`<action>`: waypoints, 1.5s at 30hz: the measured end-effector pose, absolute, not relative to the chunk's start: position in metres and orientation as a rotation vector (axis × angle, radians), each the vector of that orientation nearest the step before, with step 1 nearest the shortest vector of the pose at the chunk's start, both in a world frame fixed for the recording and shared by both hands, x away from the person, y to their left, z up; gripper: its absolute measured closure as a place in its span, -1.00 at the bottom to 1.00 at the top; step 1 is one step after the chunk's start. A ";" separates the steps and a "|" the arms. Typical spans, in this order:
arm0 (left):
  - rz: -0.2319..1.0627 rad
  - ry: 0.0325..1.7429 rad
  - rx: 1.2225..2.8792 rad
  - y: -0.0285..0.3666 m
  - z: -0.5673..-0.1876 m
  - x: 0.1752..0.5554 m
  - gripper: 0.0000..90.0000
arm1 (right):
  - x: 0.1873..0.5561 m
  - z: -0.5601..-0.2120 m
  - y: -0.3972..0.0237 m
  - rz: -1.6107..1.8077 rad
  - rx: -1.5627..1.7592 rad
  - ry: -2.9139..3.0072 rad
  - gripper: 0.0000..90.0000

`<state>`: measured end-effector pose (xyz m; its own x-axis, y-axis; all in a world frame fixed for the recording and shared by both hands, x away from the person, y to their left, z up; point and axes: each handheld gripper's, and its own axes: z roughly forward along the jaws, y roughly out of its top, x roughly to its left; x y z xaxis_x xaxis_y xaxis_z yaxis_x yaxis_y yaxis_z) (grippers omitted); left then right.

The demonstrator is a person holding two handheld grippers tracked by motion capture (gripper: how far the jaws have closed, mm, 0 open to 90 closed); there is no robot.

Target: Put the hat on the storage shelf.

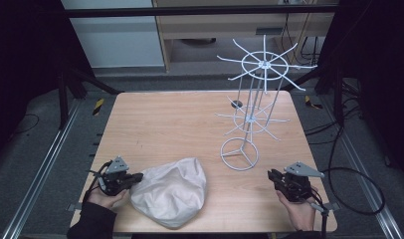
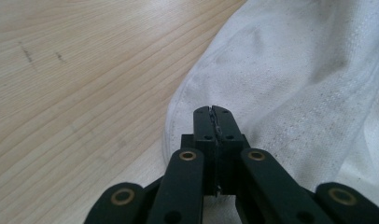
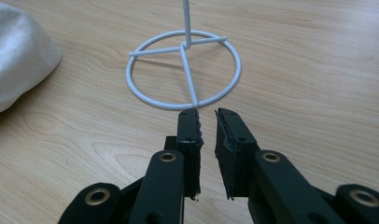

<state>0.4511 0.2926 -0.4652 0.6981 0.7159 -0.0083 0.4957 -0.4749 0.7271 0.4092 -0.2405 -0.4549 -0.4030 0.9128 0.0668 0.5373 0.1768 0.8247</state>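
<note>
Left claw point(image 2: 214, 122), jaws together over the hem of the crumpled white cloth bag point(image 1: 169, 191) at the wooden bench point(image 1: 165, 124) front, likely starts a lift toward the white wire rack point(image 1: 250, 117); right claw point(image 3: 207, 128) waits slightly apart.

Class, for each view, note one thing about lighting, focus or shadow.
High view: table lit, surroundings dark. Left gripper view: cloth weave sharp, near black links soft. Right gripper view: stand base ring casts a faint shadow; even light.
</note>
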 end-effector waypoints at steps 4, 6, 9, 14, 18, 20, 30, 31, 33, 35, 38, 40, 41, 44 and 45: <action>0.433 0.876 2.111 0.299 -0.445 0.449 0.57 | 0.409 -0.455 -0.242 1.118 1.355 2.010 0.75; 0.416 0.829 2.103 0.296 -0.431 0.448 0.37 | 0.409 -0.455 -0.243 1.124 1.359 2.009 0.74; 0.420 0.753 2.124 0.286 -0.418 0.445 0.19 | 0.410 -0.456 -0.244 1.125 1.366 2.008 0.72; 0.395 0.647 2.209 0.263 -0.406 0.444 -0.07 | 0.409 -0.455 -0.244 1.127 1.364 2.010 0.70; 0.374 0.600 2.276 0.245 -0.406 0.446 -0.10 | 0.410 -0.456 -0.244 1.125 1.362 2.017 0.68; 0.351 0.576 2.317 0.235 -0.409 0.449 -0.12 | 0.410 -0.455 -0.244 1.126 1.363 2.018 0.67; 0.316 0.542 2.486 0.206 -0.434 0.465 0.04 | 0.410 -0.455 -0.244 1.126 1.369 2.021 0.65; 0.316 0.542 2.486 0.206 -0.434 0.465 0.10 | 0.410 -0.455 -0.244 1.126 1.369 2.021 0.65; 0.305 0.548 2.510 0.202 -0.439 0.467 0.28 | 0.410 -0.455 -0.244 1.126 1.370 2.024 0.65; 0.296 0.555 2.519 0.201 -0.439 0.467 0.44 | 0.411 -0.456 -0.245 1.117 1.366 2.024 0.65; 0.285 0.572 2.507 0.202 -0.438 0.467 0.66 | 0.411 -0.456 -0.244 1.113 1.364 2.026 0.65; 0.282 0.586 2.491 0.204 -0.437 0.466 0.84 | 0.411 -0.456 -0.244 1.116 1.366 2.028 0.65; 0.282 0.586 2.491 0.204 -0.437 0.466 0.90 | 0.411 -0.456 -0.244 1.116 1.366 2.029 0.65; 0.276 0.600 2.459 0.209 -0.431 0.464 0.94 | 0.411 -0.457 -0.244 1.116 1.366 2.029 0.65; 0.278 0.603 2.448 0.210 -0.429 0.464 0.94 | 0.411 -0.457 -0.244 1.113 1.368 2.027 0.65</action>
